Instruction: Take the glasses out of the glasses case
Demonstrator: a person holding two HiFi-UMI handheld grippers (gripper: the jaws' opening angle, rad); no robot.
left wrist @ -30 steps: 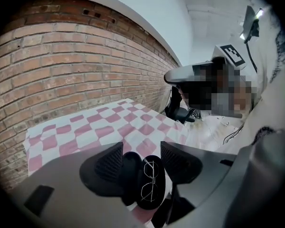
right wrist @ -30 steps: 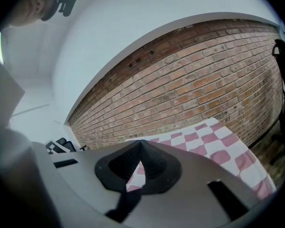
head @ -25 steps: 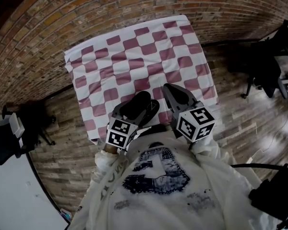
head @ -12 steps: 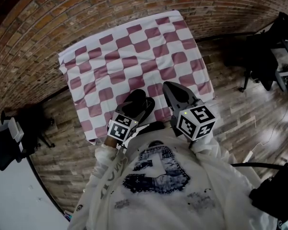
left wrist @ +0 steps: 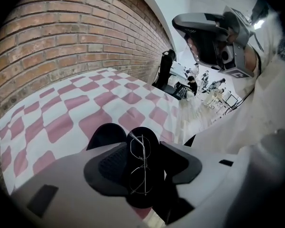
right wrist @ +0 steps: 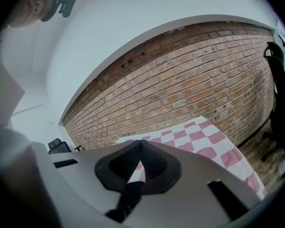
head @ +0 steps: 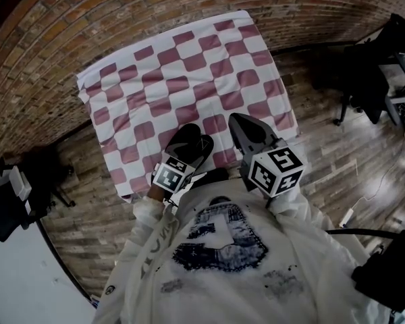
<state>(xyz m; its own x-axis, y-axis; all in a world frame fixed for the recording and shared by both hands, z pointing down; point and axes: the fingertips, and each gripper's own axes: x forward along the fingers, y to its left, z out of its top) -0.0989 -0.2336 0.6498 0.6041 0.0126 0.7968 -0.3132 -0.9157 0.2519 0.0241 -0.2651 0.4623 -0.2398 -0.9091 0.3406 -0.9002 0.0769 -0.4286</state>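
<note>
Left tongs [left wrist: 145, 147]: drawn in from both sides onto a black glasses case [left wrist: 140, 196], 1 ribbed pad against each long flank; gripping firmly, no gap on either side. Case open, with its lid [left wrist: 106, 134] swung back beyond the left pad. Inside the open half: thin wire-framed glasses [left wrist: 141, 164], lying lengthways, 1 lens toward the far end and 1 toward the camera, both within the case.

From the head view: case and left tongs low over the near edge of the worktop [head: 182, 66], just in front of a white printed sweatshirt [head: 216, 262]; cannot tell whether resting on the pink-and-white checked cloth [head: 243, 79] or held just above it.

Right tongs [right wrist: 141, 144]: pressed together at the tips, nothing between them; carried just to the right of the left pair and apart from the case, pointing out over the cloth toward a brick wall [right wrist: 190, 75].

Beyond the worktop on the right: a black office chair [right wrist: 278, 89] against the wall, on a wood-plank floor [head: 364, 167]. No other loose item on the cloth apart from what the left tongs hold.
</note>
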